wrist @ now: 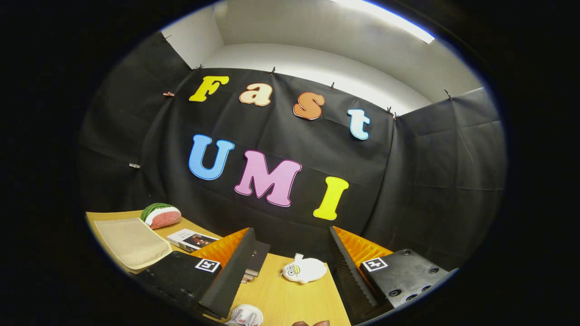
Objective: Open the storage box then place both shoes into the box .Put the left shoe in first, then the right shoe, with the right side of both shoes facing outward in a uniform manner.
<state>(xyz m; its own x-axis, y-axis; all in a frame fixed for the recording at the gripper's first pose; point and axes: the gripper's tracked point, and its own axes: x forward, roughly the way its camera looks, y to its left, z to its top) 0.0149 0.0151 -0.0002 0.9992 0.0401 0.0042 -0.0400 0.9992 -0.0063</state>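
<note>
The gripper (290, 271) hangs above the tabletop (290, 303), fingers wide apart and holding nothing. A white plush toy (304, 270) lies between them, probably only clutter.

Cloth-walled recording booth (435, 181) with wooden table (290, 299).

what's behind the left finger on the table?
Behind the left finger, dark books sit stacked on the table; the finger covers most of them. The gripper is open, fingers holding nothing; a white plush toy lies between them.
</note>
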